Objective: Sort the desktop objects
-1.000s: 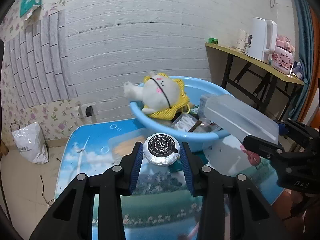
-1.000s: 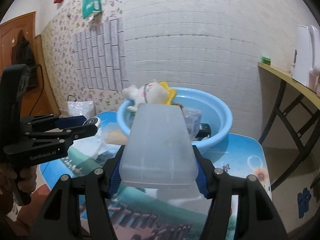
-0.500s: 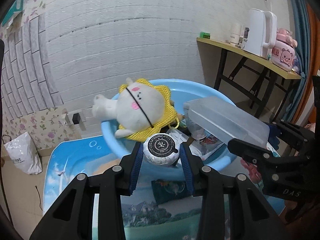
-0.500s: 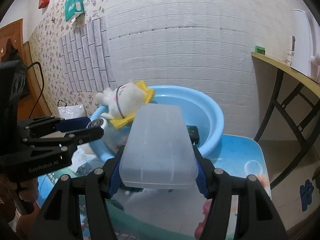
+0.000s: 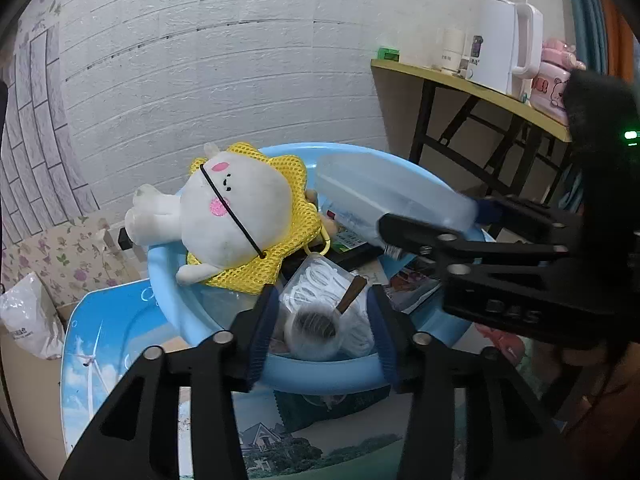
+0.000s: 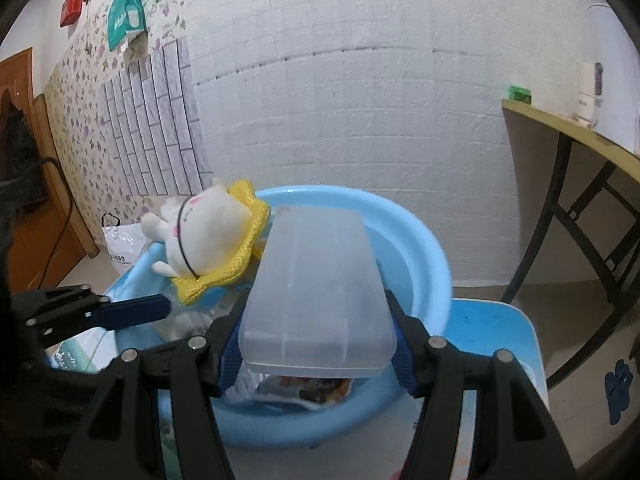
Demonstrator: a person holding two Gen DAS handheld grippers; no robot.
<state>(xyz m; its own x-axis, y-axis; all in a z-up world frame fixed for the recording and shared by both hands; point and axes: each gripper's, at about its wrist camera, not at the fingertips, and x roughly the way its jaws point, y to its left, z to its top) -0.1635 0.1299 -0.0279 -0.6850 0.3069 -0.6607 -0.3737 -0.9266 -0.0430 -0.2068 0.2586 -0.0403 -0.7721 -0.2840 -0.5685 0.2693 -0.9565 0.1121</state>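
A blue basin (image 5: 332, 372) (image 6: 424, 248) stands on the table and holds a white plush toy with a yellow mesh ruff (image 5: 236, 216) (image 6: 208, 240), packets and a clear tub of white rings (image 5: 320, 284). My left gripper (image 5: 320, 332) is open over the basin's near rim, with a small round tin (image 5: 314, 332) lying below between its fingers. My right gripper (image 6: 316, 344) is shut on a clear plastic box (image 6: 316, 292) (image 5: 384, 196) and holds it above the basin.
The table has a blue scenic cover (image 5: 108, 360) (image 6: 496, 328). A white brick wall stands behind. A side table (image 5: 472, 92) at the right carries a white kettle (image 5: 508, 44) and a pink item. A white bag (image 5: 24, 324) lies on the floor at the left.
Both grippers moved forward over the basin. My left gripper opened and the round tin dropped from its fingers into the basin. The right still holds the clear box.
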